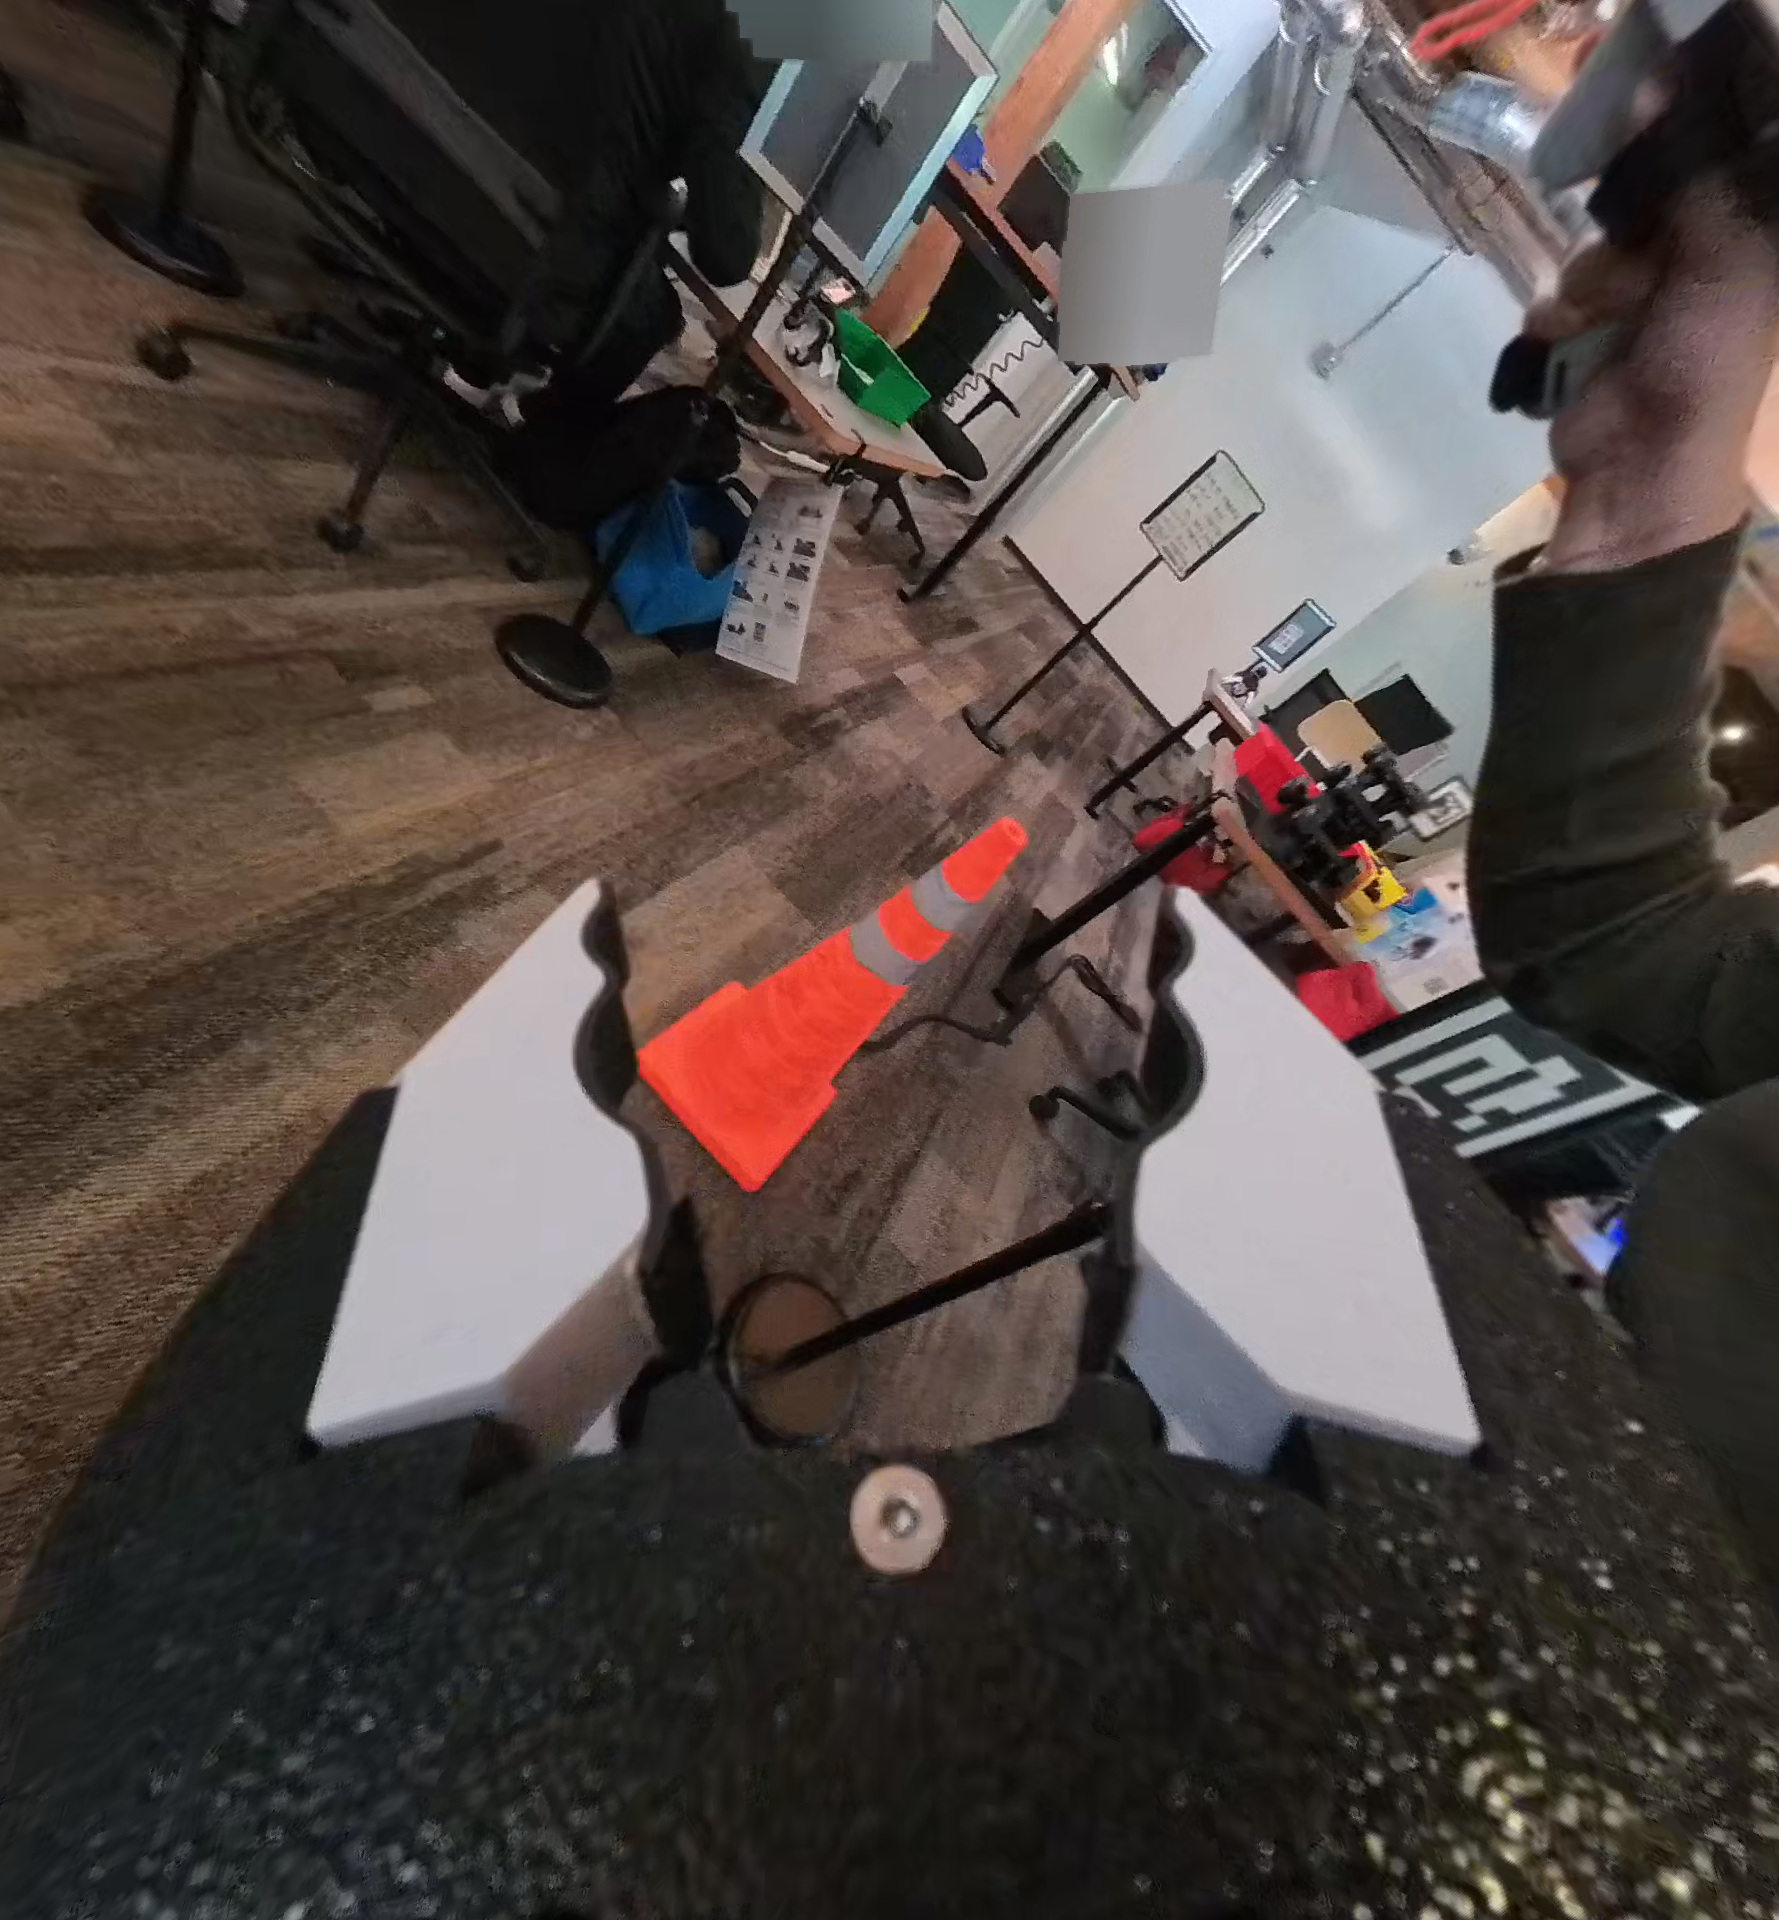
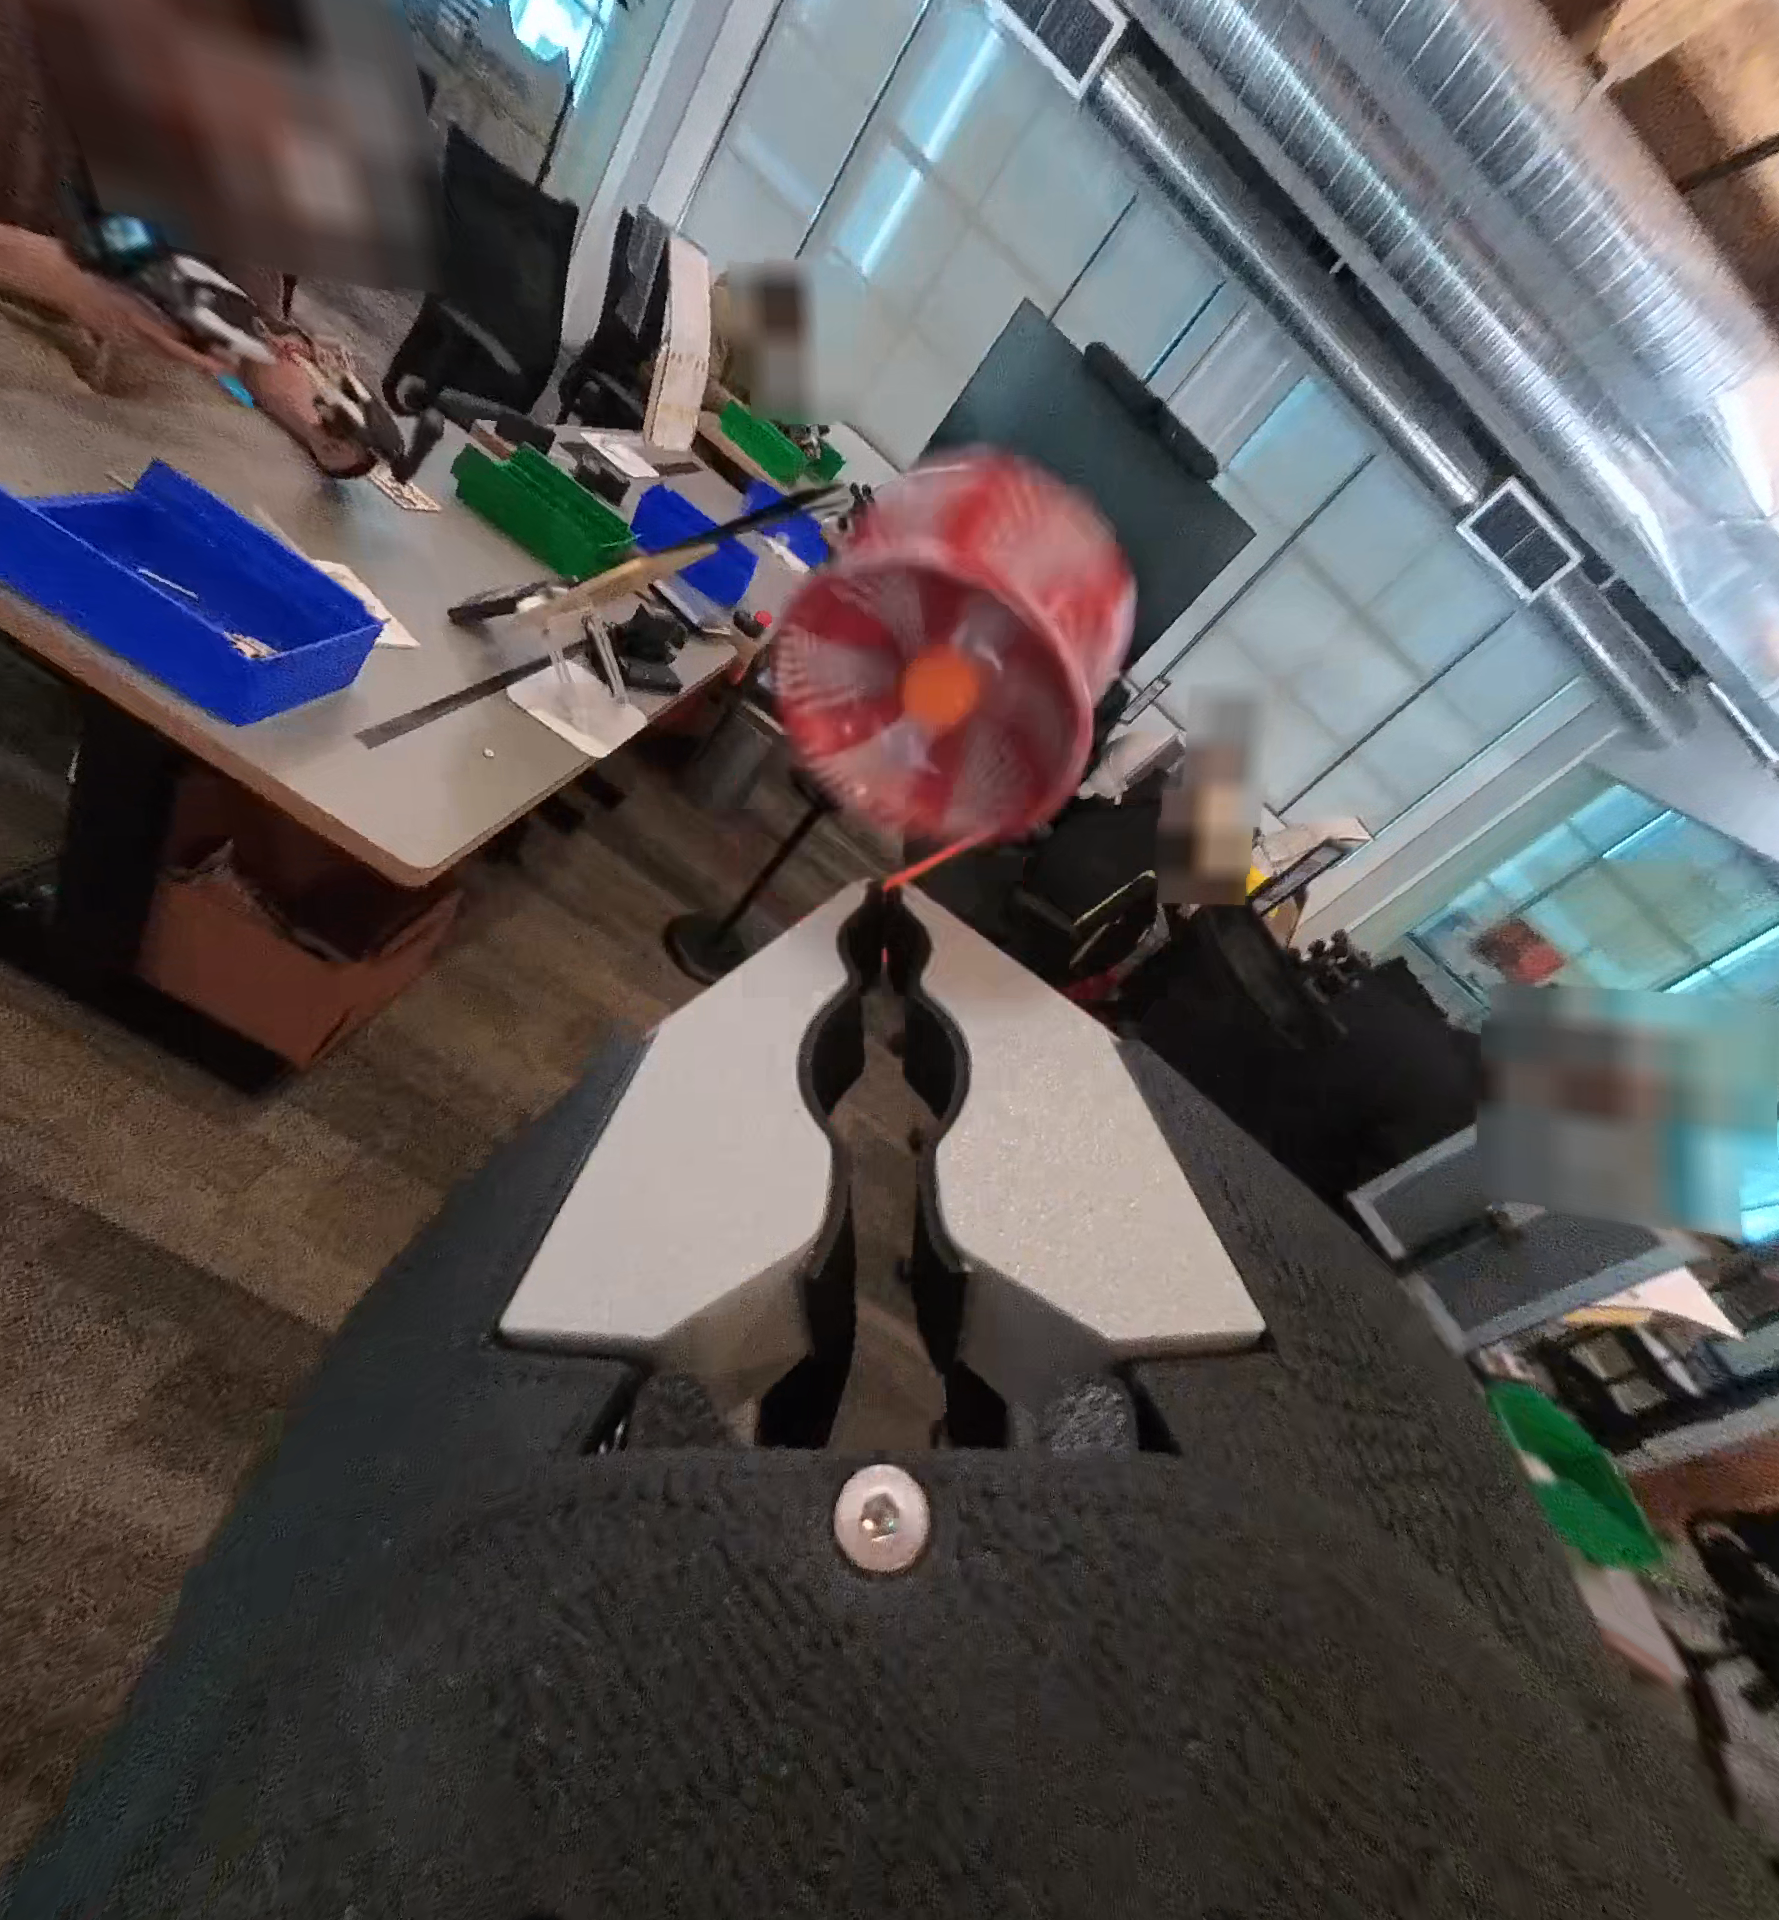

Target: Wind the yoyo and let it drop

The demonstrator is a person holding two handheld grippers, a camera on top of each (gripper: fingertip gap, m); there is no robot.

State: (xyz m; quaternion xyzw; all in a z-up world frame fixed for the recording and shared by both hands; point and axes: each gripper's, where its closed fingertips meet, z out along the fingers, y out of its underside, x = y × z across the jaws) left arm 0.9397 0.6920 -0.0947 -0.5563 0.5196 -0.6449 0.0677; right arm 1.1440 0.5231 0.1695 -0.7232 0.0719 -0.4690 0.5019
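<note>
Carpeted office floor is filling the left wrist view, with an orange traffic cone standing on it and desks beyond; the right wrist view is looking across a grey surface carrying a blue bin and green trays, toward tall windows.

Judging by the task, the winding looks largely done or close to it: the red yoyo is sitting just beyond the tips of the right gripper, blurred as if spinning or swinging, with only a short run of red string showing between it and the fingers. Whether it is climbing or about to fall cannot be told. The drop itself is what appears to be left.

The right gripper is pointing upward and outward, its fingers closed together on the string at the very tips. The left gripper is tilting down toward the floor, its fingers standing wide apart and holding nothing. In the left wrist view a hand in a dark sleeve is raised high at the upper right, gripping a handle, so the right arm is being held well above the left.
</note>
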